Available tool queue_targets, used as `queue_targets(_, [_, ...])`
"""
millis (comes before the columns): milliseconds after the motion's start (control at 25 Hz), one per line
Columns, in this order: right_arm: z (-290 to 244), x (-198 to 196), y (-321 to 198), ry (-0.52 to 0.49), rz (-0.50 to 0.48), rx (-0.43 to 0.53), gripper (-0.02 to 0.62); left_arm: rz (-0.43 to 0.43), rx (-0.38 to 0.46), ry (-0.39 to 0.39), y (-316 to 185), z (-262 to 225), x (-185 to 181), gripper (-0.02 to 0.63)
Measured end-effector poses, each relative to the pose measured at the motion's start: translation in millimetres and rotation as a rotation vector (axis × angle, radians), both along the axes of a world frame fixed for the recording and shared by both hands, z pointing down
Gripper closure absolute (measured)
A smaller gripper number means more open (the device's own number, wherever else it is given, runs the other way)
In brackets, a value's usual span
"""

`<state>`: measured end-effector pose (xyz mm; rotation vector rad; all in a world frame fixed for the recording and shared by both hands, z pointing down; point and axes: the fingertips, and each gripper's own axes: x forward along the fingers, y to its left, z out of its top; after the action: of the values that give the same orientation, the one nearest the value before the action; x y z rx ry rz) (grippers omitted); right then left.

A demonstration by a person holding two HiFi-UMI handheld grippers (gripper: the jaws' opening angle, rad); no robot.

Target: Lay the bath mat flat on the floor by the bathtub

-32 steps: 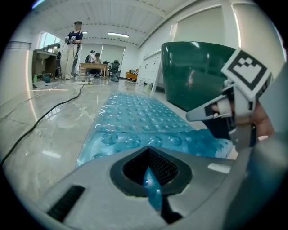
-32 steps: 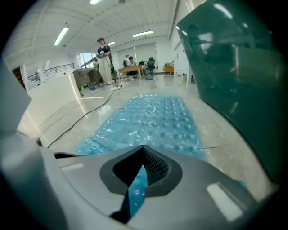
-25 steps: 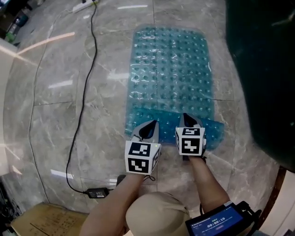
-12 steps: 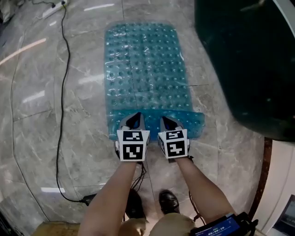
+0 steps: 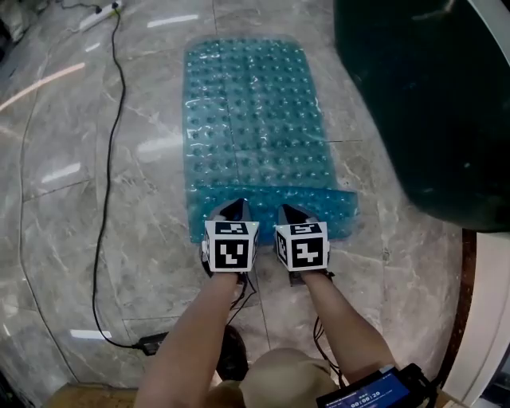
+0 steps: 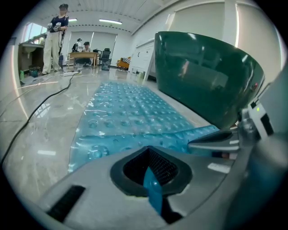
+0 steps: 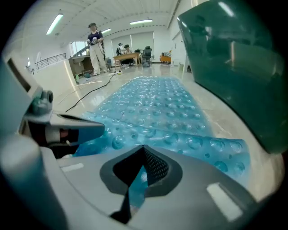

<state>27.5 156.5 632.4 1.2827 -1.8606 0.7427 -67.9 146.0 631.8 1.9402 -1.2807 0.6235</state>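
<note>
A translucent blue bath mat (image 5: 255,119) with rows of bumps lies stretched out on the grey marble floor, beside the dark green bathtub (image 5: 430,103). Its near end is folded back over itself into a band (image 5: 319,209). My left gripper (image 5: 232,212) is shut on the mat's near edge, a blue strip (image 6: 152,188) pinched between its jaws. My right gripper (image 5: 292,213) is shut on the same edge (image 7: 135,188) a little to the right. The mat (image 6: 130,108) (image 7: 157,103) runs away from both grippers, with the tub (image 6: 207,72) (image 7: 243,63) on its right.
A black cable (image 5: 107,159) runs down the floor left of the mat to a power brick (image 5: 153,343). A white power strip (image 5: 100,14) lies at the far left. People (image 6: 55,36) and desks stand far across the room. Bare floor lies left of the mat.
Over the last second the view has shifted so mat and tub sit further left and closer. Both grippers stay shut on the mat's near edge, side by side; the folded band remains.
</note>
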Motion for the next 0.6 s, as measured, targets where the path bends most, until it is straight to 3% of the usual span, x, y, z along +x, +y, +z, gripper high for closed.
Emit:
queue_targets(80, [-17,-1,-4,-0.018,-0.005,-0.012,0.589,0.002,-0.017,-0.006,7,1,0,0.603])
queue_targets(200, [-36,-3,-17,-0.042,0.008,0.05,0.589,0.005,-0.042,-0.008,22,7,-1,0.603])
queue_targets(400, [-10,-1,-7,-0.014,0.003,0.02,0.589,0.014,-0.049,-0.053,37,11,-1,0.601])
queue_targets(600, [3,0,-2,-0.001,-0.022,0.051,0.588,-0.029,0.035,-0.032,38,-14,0,0.601])
